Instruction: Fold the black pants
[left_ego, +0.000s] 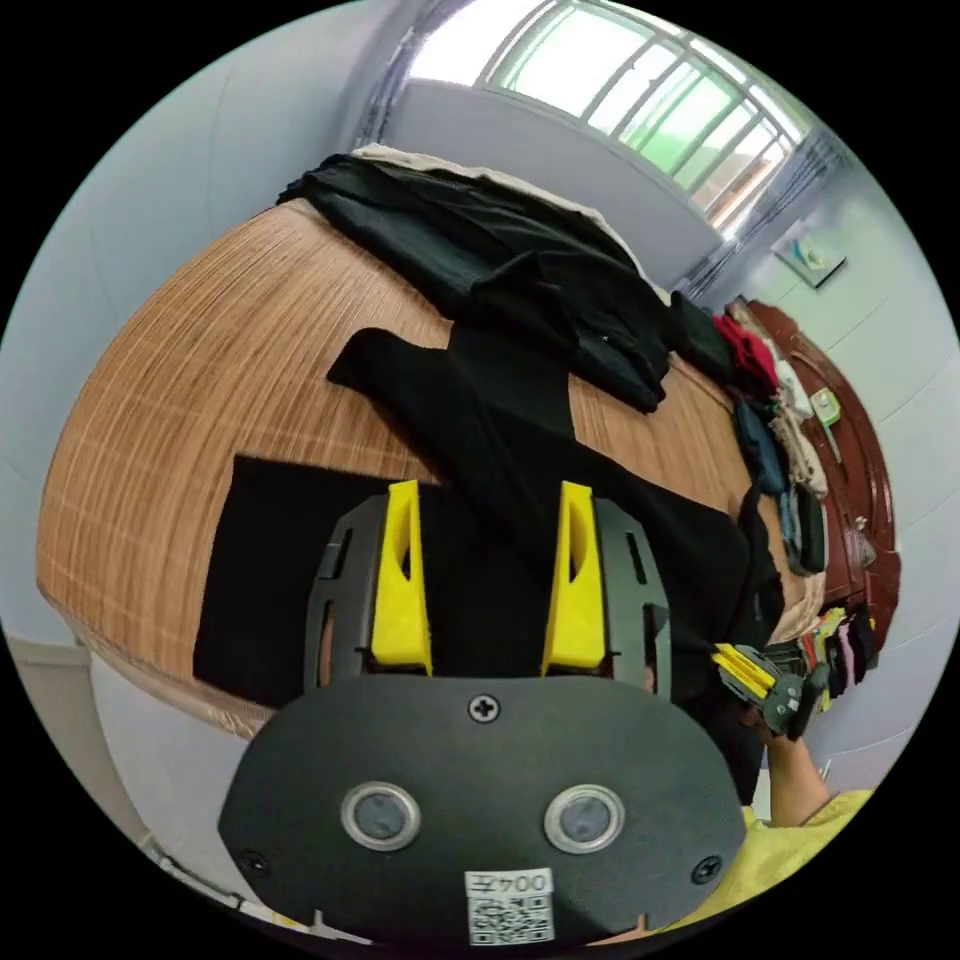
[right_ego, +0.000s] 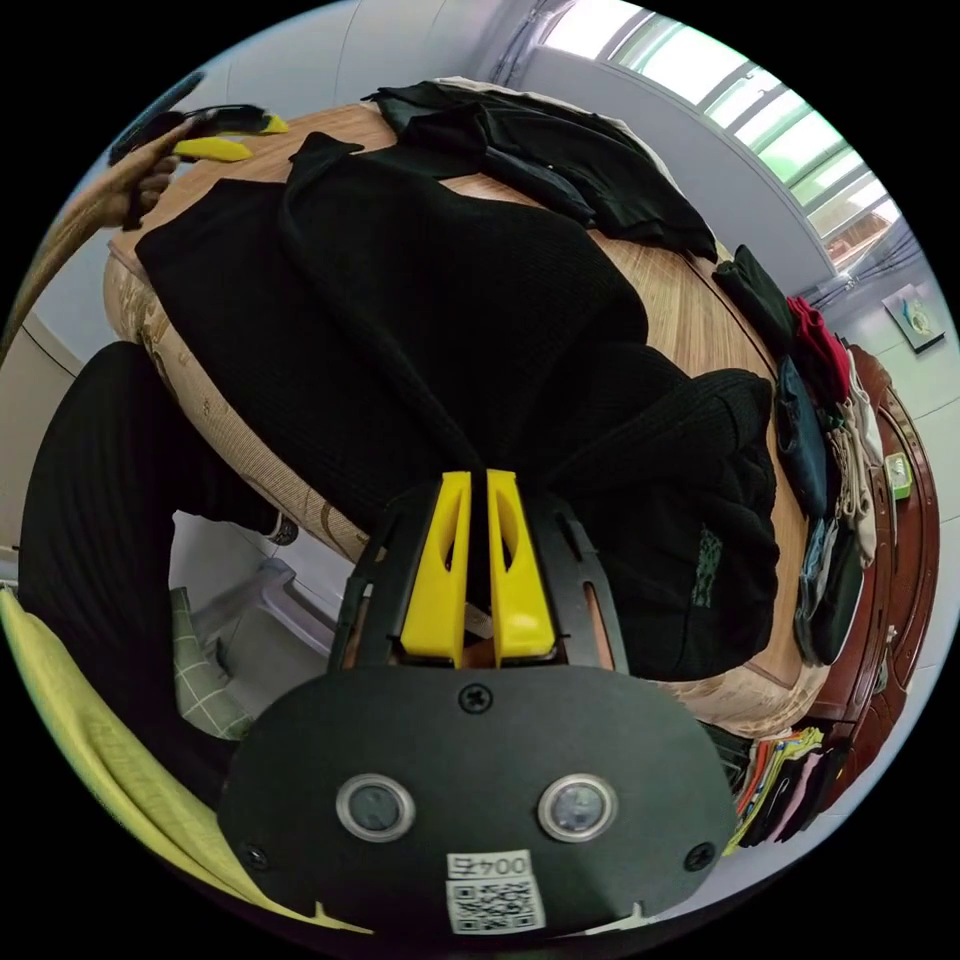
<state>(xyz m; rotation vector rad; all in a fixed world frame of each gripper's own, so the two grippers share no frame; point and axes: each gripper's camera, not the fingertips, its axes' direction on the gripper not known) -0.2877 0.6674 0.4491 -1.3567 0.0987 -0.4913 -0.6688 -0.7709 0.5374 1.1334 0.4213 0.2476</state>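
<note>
Black pants (left_ego: 520, 450) lie spread across the wooden bench (left_ego: 200, 380), one leg reaching toward a heap of dark clothes (left_ego: 520, 260) at the far edge. Left gripper (left_ego: 487, 580) hovers over the pants, jaws wide apart, gripping nothing. Right gripper (right_ego: 478, 565) has its jaws nearly closed, pinching a fold of the pants (right_ego: 400, 300) near the bench's front edge.

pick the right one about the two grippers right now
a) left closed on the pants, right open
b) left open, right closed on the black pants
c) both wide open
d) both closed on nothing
b: in the left gripper view the left gripper has its jaws spread apart over the black pants, while in the right gripper view the right gripper has its jaws nearly together, pinching a fold of the pants.
</note>
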